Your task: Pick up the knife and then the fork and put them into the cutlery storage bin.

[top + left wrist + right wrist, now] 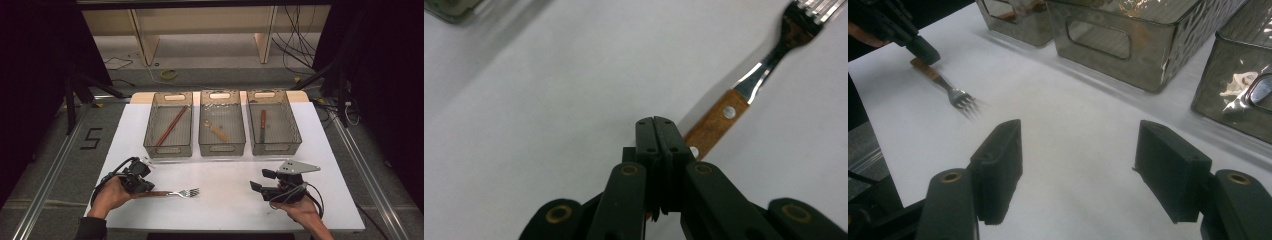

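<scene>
A fork [175, 193] with a wooden handle and steel tines lies level just above the white tabletop [225, 205], at the front left. My left gripper [147, 189] is shut on the end of its handle. In the left gripper view the jaws [655, 122] are pressed together, and the fork [724, 112] runs out from under them to the upper right, casting a faint shadow. My right gripper [261, 180] is held at the front right, open, with nothing between its jaws [1080, 131]. From there the fork [955, 95] and the left gripper [923, 50] show at the far left.
Three clear bins stand in a row at the back of the table. The left bin [168, 148] holds chopsticks [172, 125], the middle bin [222, 148] a small wooden utensil [217, 131], and the right bin [275, 147] a wooden-handled knife [262, 125].
</scene>
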